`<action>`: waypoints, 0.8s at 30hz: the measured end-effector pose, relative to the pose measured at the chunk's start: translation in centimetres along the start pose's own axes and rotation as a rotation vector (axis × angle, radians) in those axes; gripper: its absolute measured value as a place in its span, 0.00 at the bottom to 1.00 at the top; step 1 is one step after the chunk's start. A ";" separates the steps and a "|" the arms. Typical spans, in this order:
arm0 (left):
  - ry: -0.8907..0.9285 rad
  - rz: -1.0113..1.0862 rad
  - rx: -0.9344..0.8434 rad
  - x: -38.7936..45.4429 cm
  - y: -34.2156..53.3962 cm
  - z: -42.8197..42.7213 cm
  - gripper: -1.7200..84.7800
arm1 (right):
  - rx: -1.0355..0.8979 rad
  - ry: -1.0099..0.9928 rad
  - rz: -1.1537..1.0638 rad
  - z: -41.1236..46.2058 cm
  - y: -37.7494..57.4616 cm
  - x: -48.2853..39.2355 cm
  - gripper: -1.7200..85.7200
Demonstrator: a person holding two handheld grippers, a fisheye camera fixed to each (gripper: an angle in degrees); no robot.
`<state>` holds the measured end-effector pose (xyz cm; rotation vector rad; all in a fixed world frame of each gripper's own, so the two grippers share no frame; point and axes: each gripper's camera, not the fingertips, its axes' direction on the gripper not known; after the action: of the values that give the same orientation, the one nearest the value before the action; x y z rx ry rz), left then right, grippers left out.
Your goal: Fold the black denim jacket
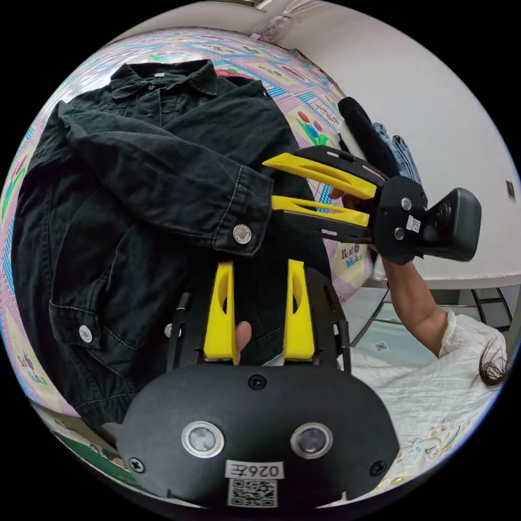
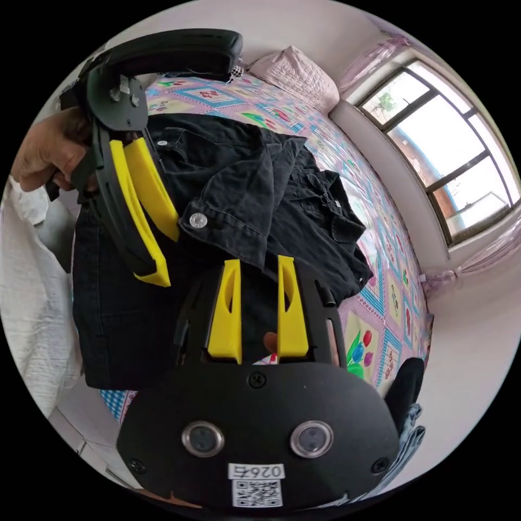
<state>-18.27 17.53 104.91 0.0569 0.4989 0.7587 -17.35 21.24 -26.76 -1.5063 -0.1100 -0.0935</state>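
On the patterned quilt (image 1: 320, 125) the black denim jacket (image 1: 135, 179) lies front-up, collar (image 1: 163, 78) away from the person, with one sleeve already laid across its chest so that the buttoned cuff (image 1: 241, 217) ends near the jacket's hem side. Just beside that cuff, the right gripper (image 1: 271, 182) hovers with its yellow jaws parted and nothing between them; its tips are at the cuff's edge but I cannot tell whether they touch it. Nearer the hem, the left gripper (image 1: 260, 271) also stands apart-jawed and empty above the dark cloth. My reading is that the sleeve-folding step is underway or just finished. Next, the other sleeve likely needs folding inward, which calls for a clean pinch on its cuff without dragging the laid sleeve askew.
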 end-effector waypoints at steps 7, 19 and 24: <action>0.001 0.003 0.298 -0.5 5.5 -8.5 0.01 | 0.219 -0.206 0.244 -5.2 0.0 6.5 0.00; 0.024 0.062 0.234 -2.5 6.7 -2.0 0.10 | 0.148 -0.554 1.151 2.4 21.5 15.0 0.01; 0.054 0.062 0.138 -3.0 3.4 1.5 0.18 | 0.126 -0.377 0.960 0.4 19.7 13.9 0.06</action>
<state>-21.67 18.21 108.24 0.1811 0.6030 0.7873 -1.00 22.99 -44.39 -1.3010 0.3065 0.9477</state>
